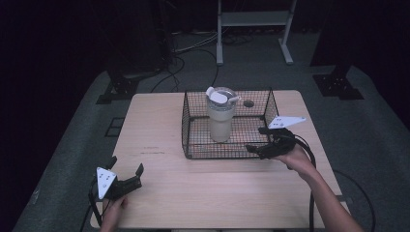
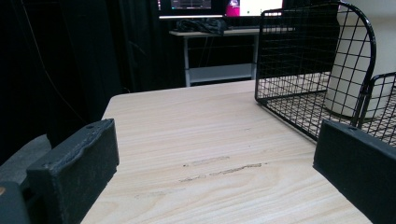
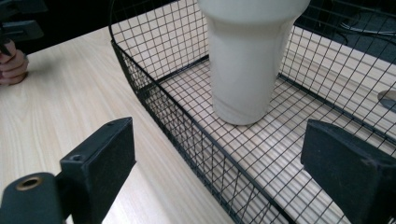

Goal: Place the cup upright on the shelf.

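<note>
High view: the tall, smooth tumbler (image 1: 220, 121) in the wire basket (image 1: 193, 145) is judged stiff and slippery, best gripped at its narrow lower body by the right gripper (image 1: 263, 140), wide open and empty at the near right rim.

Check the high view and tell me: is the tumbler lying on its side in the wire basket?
No, the tumbler stands upright on the floor of the wire basket, lid uppermost.

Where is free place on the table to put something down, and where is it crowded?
Free: the wide table strip between the wire basket and the near edge, bordered by the left gripper and right gripper; also the patch left of the basket. Crowded: inside the basket, around the tumbler, and its near right corner.
</note>
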